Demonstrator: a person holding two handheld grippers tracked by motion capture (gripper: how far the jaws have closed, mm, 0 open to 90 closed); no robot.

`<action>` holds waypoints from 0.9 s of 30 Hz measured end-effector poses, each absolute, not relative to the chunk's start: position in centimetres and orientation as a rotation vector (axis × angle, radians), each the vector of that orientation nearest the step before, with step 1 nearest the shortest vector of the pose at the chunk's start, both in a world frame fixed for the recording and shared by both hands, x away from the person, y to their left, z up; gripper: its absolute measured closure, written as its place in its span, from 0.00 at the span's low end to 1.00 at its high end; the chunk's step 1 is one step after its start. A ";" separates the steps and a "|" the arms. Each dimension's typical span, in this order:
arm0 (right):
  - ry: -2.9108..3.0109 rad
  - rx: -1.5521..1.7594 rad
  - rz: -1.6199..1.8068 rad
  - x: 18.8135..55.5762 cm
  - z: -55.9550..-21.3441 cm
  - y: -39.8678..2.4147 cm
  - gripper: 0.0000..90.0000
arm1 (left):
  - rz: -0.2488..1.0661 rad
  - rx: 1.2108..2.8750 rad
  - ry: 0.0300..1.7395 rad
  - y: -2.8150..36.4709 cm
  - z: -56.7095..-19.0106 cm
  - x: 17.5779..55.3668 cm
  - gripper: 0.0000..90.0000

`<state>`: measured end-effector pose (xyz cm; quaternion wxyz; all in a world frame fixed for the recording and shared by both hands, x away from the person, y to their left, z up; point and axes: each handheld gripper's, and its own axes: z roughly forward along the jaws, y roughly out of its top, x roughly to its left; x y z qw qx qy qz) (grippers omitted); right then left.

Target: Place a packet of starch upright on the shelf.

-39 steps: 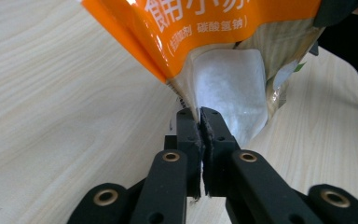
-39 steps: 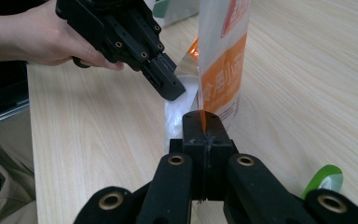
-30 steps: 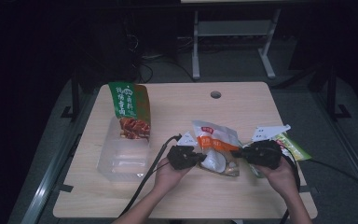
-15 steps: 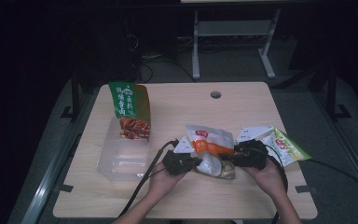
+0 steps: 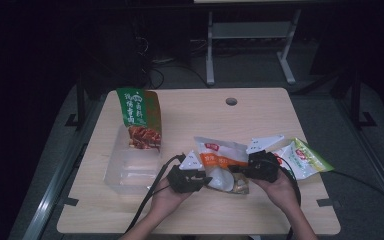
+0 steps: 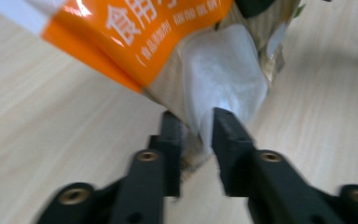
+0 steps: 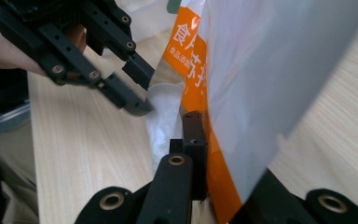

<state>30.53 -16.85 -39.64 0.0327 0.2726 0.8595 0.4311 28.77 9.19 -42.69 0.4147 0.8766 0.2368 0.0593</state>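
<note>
An orange-and-white snack bag [image 5: 220, 152] hangs just above the table between my two grippers. My left gripper [image 5: 207, 179] is at its lower left. In the left gripper view the bag's [image 6: 168, 32] pale lower corner sits between the jaws of the left gripper [image 6: 196, 130], which have just been opening and stand apart. My right gripper [image 5: 235, 169] holds the bag from the right. In the right gripper view that gripper [image 7: 209, 130] is shut on the bag's [image 7: 261, 70] edge, and the foil hides one jaw. The left gripper [image 7: 140, 88] shows beyond it.
A clear plastic container [image 5: 130, 167] lies on the table's [image 5: 205, 120] left side, with a green snack bag [image 5: 140, 115] propped at its far end. A green-and-white bag [image 5: 307, 159] lies at the right. A cable hole [image 5: 231, 101] is near the far edge.
Both grippers and the orange-and-white bag have shifted left, away from the green-and-white bag. The left gripper has come slightly nearer the front edge.
</note>
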 end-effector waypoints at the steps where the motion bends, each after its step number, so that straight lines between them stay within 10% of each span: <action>1: 2.648 0.848 1.331 30.5 -39.7 -16.9 1.00 | 0.154 2.200 0.595 9.3 -42.6 28.6 0.76; 27: 2.627 0.865 1.430 30.2 -38.0 -16.4 1.00 | 0.119 2.133 0.522 14.1 -42.0 22.6 0.40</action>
